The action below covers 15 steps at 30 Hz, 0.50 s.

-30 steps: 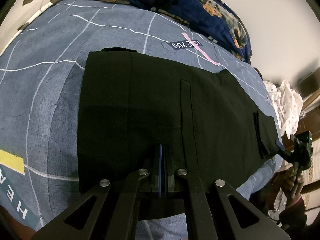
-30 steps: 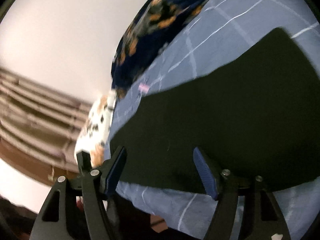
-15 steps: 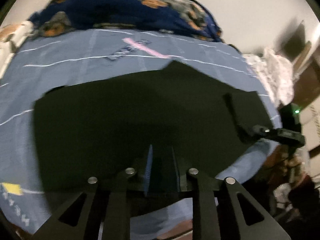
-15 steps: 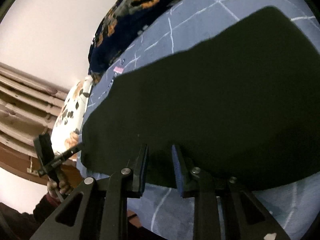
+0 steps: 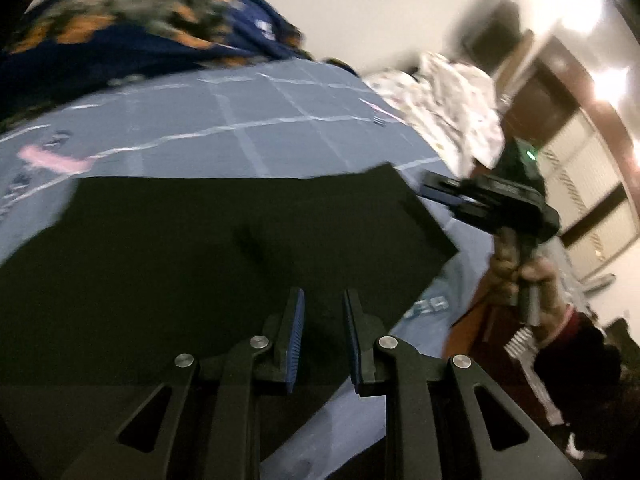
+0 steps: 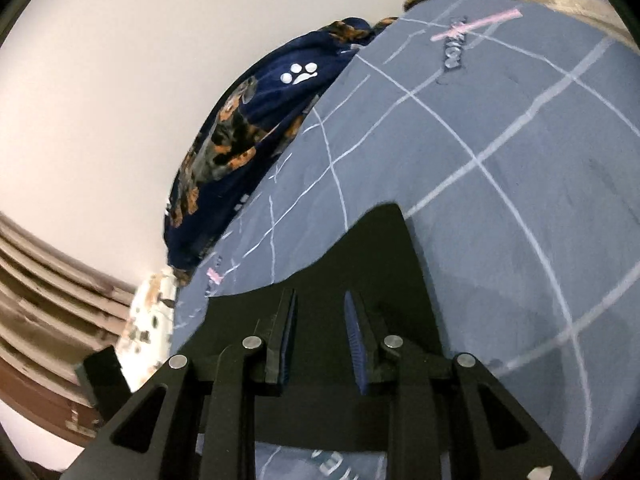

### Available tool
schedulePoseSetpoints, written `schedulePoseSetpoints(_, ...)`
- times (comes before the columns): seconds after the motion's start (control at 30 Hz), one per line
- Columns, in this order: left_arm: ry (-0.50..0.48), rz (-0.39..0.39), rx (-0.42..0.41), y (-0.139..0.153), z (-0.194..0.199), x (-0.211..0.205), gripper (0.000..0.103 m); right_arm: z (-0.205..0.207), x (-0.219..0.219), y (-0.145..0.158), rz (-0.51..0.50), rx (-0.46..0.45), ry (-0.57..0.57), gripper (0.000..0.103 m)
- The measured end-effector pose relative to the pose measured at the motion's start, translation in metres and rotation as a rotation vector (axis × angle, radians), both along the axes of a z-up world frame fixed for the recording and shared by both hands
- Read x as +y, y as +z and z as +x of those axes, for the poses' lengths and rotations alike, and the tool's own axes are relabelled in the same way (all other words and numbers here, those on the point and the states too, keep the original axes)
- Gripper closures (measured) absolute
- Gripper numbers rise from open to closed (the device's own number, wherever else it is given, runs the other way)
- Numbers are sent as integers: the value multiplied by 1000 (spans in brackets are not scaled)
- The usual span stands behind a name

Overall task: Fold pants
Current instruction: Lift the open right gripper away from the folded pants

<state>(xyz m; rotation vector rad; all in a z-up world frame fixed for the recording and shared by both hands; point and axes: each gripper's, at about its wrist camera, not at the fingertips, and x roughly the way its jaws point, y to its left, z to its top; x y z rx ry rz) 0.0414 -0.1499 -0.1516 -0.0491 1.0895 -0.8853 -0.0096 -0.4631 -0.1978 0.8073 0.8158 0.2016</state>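
Observation:
Black pants point(image 5: 200, 260) lie flat on a blue-grey bedsheet with white lines point(image 5: 280, 128). My left gripper point(image 5: 323, 292) hovers over their near right part. Its jaws stand a narrow gap apart, and only flat black cloth shows through the gap. A hand point(image 5: 516, 268) holds my right gripper point(image 5: 430, 192) beside the pants' right edge in the left wrist view. In the right wrist view my right gripper point(image 6: 319, 294) sits over a corner of the pants point(image 6: 380, 260). Its jaws are narrowly apart and no fold is pinched between the pads.
A navy dog-print blanket point(image 5: 120, 40) is bunched along the bed's far side by the wall, also seen as the blanket point(image 6: 256, 120). White patterned cloth point(image 5: 448, 108) is heaped at the bed's right end. A floral pillow point(image 6: 148, 316) lies at the left. Bare sheet point(image 6: 500, 160) stretches beyond the pants.
My left gripper's pads were together and now stand slightly apart; it swept right along the pants. My right gripper's jaws narrowed from wide open, and it shifted over the pants' corner.

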Motion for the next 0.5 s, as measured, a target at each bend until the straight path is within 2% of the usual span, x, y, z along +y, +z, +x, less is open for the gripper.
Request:
schedulePoseSetpoints(0.1, -50, 27, 18, -15, 1, -30, 82, 21, 5, -1, -26, 6, 42, 80)
schedulePoseSetpoints(0.2, -61, 57, 50, -29, 2, -44, 82, 35, 0, -11, -109, 68, 38, 83)
schedulePoseSetpoints(0.23, -59, 63, 74, -35, 3, -46, 82, 38, -6, -19, -96, 95, 22, 86)
schedulePoseSetpoints(0.27, -56, 65, 92, -39, 3, -47, 82, 40, -13, -27, -68, 119, 4, 97)
schedulePoseSetpoints(0.3, -54, 63, 106, -43, 3, -46, 82, 39, -20, -36, -30, 132, -16, 103)
schedulePoseSetpoints(0.37, -50, 46, 104, -44, 1, -44, 82, 33, -34, -50, 104, 107, -35, 103)
schedulePoseSetpoints(0.43, -53, 48, 107, -43, 2, -45, 82, 29, -39, -56, 151, 102, -44, 103)
schedulePoseSetpoints(0.5, -53, 50, 107, -44, 3, -46, 82, 28, -39, -52, 142, 101, -52, 103)
